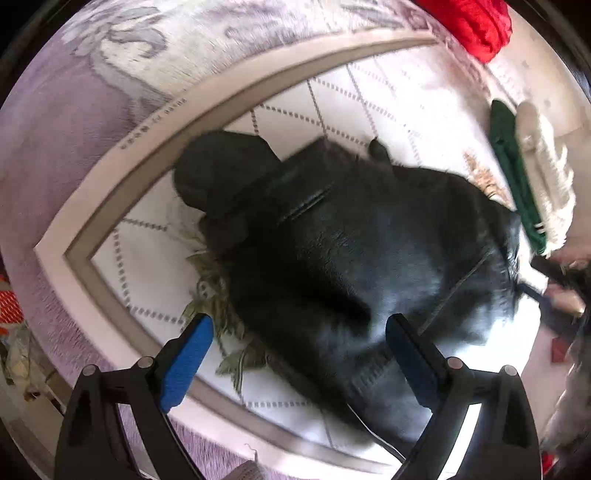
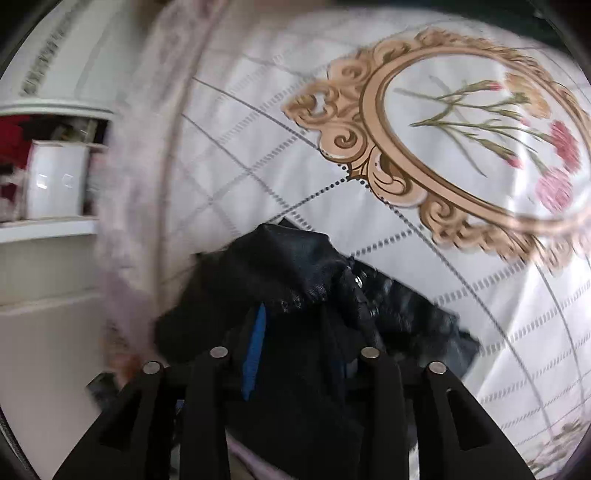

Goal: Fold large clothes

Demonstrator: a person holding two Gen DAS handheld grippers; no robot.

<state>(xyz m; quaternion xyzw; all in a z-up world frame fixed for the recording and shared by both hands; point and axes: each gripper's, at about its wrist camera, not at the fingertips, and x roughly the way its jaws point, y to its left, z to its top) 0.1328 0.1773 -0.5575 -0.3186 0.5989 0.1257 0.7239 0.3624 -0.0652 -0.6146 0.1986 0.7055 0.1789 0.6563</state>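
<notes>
1. A black garment [image 1: 351, 258] is lying spread over the white patterned bedspread [image 1: 369, 99], reaching toward the bedspread's bordered edge in the left wrist view.
2. The left gripper [image 1: 299, 354] is hovering above the garment with its blue-padded fingers [image 1: 186, 363] standing wide apart and holding nothing.
3. The right gripper [image 2: 295, 347] is pinching a bunched fold of the black garment [image 2: 291, 266] between its nearly closed fingers, one blue pad [image 2: 255, 347] showing beside the cloth.
4. A green and cream folded item [image 1: 524, 173] is lying near the bedspread's far right edge, and a red cloth [image 1: 476, 22] is sitting at the far corner.
5. A gold ornamental frame print [image 2: 369, 122] is showing on the bedspread beyond the held fold.
</notes>
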